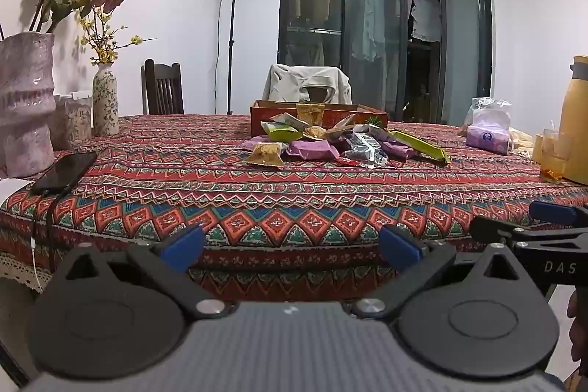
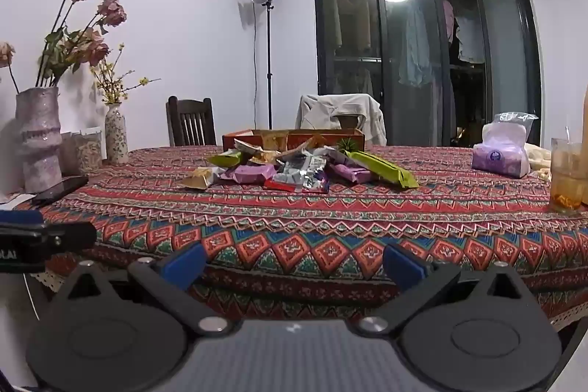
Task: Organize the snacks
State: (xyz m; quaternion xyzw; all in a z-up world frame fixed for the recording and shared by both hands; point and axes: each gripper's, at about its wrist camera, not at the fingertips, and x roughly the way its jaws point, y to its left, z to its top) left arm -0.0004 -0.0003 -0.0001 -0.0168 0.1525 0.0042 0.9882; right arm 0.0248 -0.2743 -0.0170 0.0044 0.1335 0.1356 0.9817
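A heap of snack packets (image 1: 330, 142) in purple, green, yellow and silver wrappers lies mid-table on the patterned cloth; it also shows in the right wrist view (image 2: 294, 168). A red-brown wooden box (image 1: 319, 116) stands just behind the heap and holds a packet or two; it shows in the right wrist view too (image 2: 294, 138). My left gripper (image 1: 292, 247) is open and empty, held off the table's near edge. My right gripper (image 2: 294, 269) is open and empty, also short of the near edge. The right gripper's fingers (image 1: 551, 214) show at the right of the left wrist view.
A black phone (image 1: 66, 171) on a cable lies at the table's left. Two vases (image 1: 25, 105) with flowers stand at the far left. A purple tissue pack (image 2: 501, 158), a glass of tea (image 2: 567, 177) and a yellow jug (image 1: 577, 120) stand at the right. Chairs stand behind the table.
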